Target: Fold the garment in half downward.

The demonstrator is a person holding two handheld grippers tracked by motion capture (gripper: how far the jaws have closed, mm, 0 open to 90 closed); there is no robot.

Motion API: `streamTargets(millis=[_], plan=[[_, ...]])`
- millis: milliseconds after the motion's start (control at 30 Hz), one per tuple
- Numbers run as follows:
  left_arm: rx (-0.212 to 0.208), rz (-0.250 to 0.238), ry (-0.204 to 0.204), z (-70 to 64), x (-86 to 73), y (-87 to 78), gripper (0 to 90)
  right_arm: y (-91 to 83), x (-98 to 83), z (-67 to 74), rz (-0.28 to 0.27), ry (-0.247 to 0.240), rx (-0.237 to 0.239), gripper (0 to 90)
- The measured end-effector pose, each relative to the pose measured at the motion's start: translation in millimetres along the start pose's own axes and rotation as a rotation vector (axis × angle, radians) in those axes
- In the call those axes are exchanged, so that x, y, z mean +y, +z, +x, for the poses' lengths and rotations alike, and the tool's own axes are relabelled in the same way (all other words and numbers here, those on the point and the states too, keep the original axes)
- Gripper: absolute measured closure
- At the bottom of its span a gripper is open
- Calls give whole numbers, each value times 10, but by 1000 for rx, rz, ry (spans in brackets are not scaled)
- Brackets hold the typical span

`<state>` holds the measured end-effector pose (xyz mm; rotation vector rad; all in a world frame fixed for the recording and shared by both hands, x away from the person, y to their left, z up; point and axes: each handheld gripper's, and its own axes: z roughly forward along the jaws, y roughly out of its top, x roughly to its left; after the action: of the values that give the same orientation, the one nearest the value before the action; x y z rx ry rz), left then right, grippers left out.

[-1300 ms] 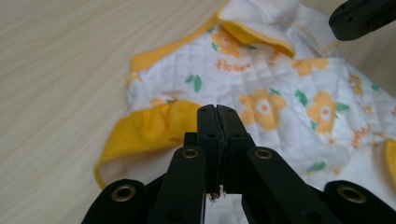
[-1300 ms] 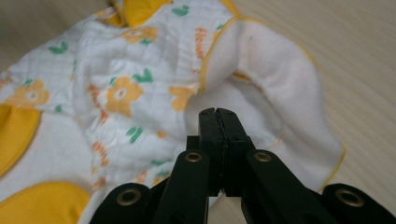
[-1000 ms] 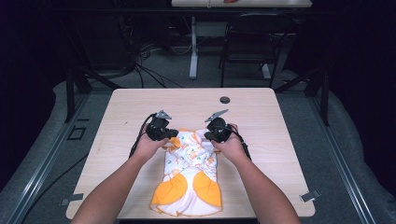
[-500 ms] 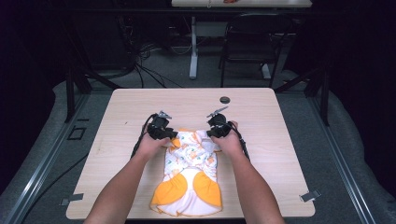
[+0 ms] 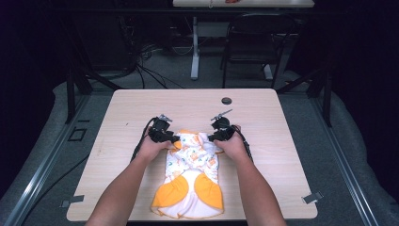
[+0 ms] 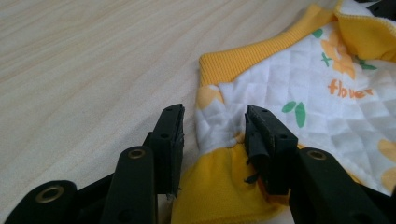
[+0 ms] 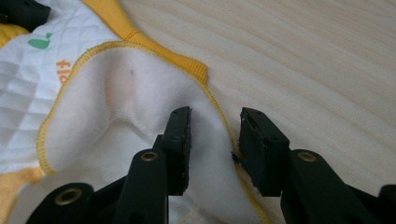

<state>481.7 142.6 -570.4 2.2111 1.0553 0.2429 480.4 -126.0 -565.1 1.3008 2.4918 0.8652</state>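
High view: a small quilted garment (image 5: 190, 181) lies at the table's (image 5: 282, 141) near centre, its far end apparently folded toward the near side; folding looks partly done. Bare tabletop lies left, right and far.

Left gripper view: left gripper (image 6: 212, 135) jaws parted, straddling the garment's orange-trimmed edge.

Right gripper view: right gripper (image 7: 215, 133) jaws parted astride the fleece-lined flap's edge.

Baby garment (image 5: 192, 176) | quilted white, floral print, orange-yellow trim and panels | lying rumpled, partly folded | resting on table's near centre
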Motion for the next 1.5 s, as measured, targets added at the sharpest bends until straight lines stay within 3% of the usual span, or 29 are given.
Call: streamTargets(millis=[67, 267, 400, 733, 900, 1000, 1100, 1467, 1500], plan=[[3, 7, 16, -19, 5, 1, 625, -3, 2, 2, 4, -2, -2, 633], [-29, 8, 17, -42, -6, 0, 792, -7, 16, 35, 25, -6, 12, 774], [-35, 6, 12, -46, -17, -4, 826, -1, 3, 55, 10, 6, 27, 835], [-11, 31, 17, -85, 18, -57, 843, -39, 39, 92, 26, -19, 17, 875], [-12, 6, 9, -64, 41, -148, 844, -124, 76, 118, 1, -38, 18, 876], [-8, -3, 26, -83, 73, -224, 844, -206, 110, 146, -2, -81, 14, 876], [-9, -36, 26, -76, 97, -336, 844, -337, 154, 187, -43, -140, 12, 876], [11, -93, 55, -83, 210, -615, 846, -637, 285, 261, -84, -206, -5, 877], [16, -103, 60, -86, 246, -673, 846, -676, 309, 278, -111, -201, -8, 877]])
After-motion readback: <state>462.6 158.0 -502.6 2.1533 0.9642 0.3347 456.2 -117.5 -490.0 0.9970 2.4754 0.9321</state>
